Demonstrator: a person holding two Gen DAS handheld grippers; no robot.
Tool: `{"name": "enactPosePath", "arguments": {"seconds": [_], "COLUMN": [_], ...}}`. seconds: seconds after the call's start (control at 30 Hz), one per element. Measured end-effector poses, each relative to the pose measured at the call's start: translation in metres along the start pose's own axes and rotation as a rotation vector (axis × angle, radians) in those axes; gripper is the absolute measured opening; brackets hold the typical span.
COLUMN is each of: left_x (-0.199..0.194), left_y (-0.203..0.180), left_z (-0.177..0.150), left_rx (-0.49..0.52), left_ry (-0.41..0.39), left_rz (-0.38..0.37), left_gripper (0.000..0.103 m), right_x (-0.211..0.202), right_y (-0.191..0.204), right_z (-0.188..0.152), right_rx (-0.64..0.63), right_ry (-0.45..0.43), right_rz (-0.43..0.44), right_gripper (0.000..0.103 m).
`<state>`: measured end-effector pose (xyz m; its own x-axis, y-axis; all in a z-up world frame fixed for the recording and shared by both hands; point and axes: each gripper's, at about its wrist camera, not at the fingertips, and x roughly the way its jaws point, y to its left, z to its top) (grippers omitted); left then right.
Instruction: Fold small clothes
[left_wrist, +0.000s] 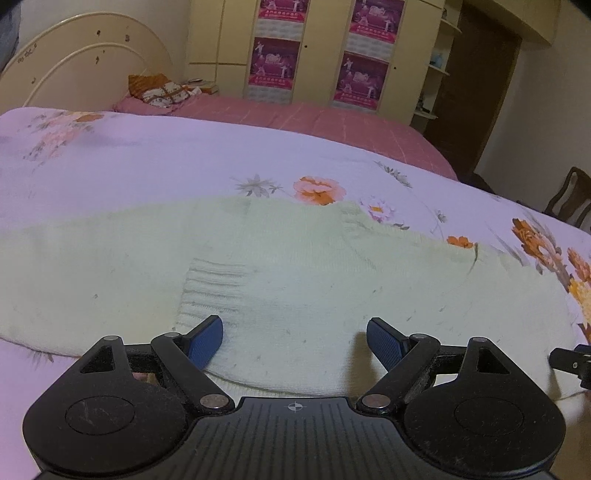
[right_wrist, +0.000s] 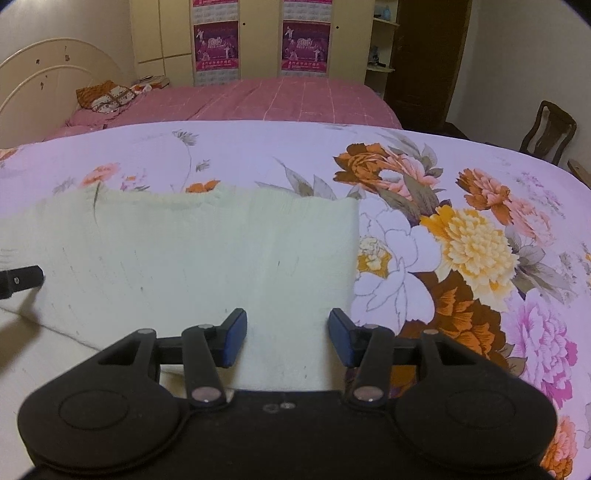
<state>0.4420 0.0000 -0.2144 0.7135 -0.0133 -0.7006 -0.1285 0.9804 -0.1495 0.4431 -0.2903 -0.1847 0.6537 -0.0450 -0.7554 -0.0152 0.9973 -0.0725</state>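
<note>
The pale green knit sweater (left_wrist: 280, 280) lies flat on the floral bedsheet (left_wrist: 147, 158), long axis running left to right, a ribbed cuff (left_wrist: 210, 291) folded onto it. Left gripper (left_wrist: 295, 341) fingers spread wide above it; right gripper (right_wrist: 288, 338) fingers part-spread, pinching nothing.
</note>
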Motion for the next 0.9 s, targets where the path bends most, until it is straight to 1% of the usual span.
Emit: {"name": "enactPosePath", "arguments": {"seconds": [0.2,0.4,0.63,0.9], "left_x": [-0.016,-0.040,-0.071,-0.097], "left_y": [0.011,0.043,0.104,0.188], "left_z": [0.003,0.002,-0.015,-0.037], "left_rx": [-0.037,-0.086,-0.165,-0.309], "left_ry": [-0.002,-0.011,0.000,0.009], "left_rz": [-0.001,0.024,0.090,0.180], "left_gripper": [0.085,0.085,0.085,0.085], "right_x": [-0.009,-0.020,-0.033,-0.039], "right_y": [0.008,0.031,0.079,0.144], "right_z": [0.004,0.010,0.011,0.006], "right_rx": [-0.002,-0.027,-0.079,-0.131], "right_ry": [-0.014,-0.036,-0.048,-0.033], "right_rz": [0.020,0.048,0.107,0.194], "right_gripper": [0.049,0.051,0.054,0.056]}}
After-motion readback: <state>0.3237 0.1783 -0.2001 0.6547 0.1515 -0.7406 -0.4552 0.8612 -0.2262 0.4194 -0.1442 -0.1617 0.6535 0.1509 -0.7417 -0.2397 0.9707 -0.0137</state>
